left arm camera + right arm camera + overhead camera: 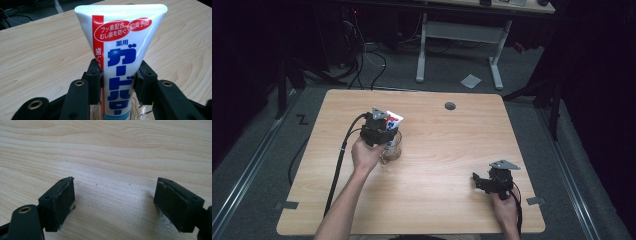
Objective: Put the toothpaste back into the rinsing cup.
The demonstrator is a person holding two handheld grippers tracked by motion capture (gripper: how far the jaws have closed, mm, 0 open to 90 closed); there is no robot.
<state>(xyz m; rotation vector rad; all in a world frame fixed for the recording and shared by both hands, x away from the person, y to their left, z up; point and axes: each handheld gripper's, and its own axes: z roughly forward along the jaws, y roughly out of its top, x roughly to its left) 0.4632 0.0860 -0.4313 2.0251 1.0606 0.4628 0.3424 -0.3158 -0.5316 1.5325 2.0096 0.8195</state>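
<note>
Toothpaste tube (120, 60) held upright, crimped end up, cap end down inside glass cup (392, 148) at about 9 o'clock on tabletop (447, 165). Left tool (119, 81) clamped on tube's lower body, keeping it vertical over cup mouth for insertion or withdrawal. Right tool (113, 205) parked at 4 o'clock, jaws wide, holding nothing, well apart from cup.

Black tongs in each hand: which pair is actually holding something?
The left tongs, pressed against a white, red and blue toothpaste tube over a clear glass cup. The right tongs gape above bare wooden table.
</note>
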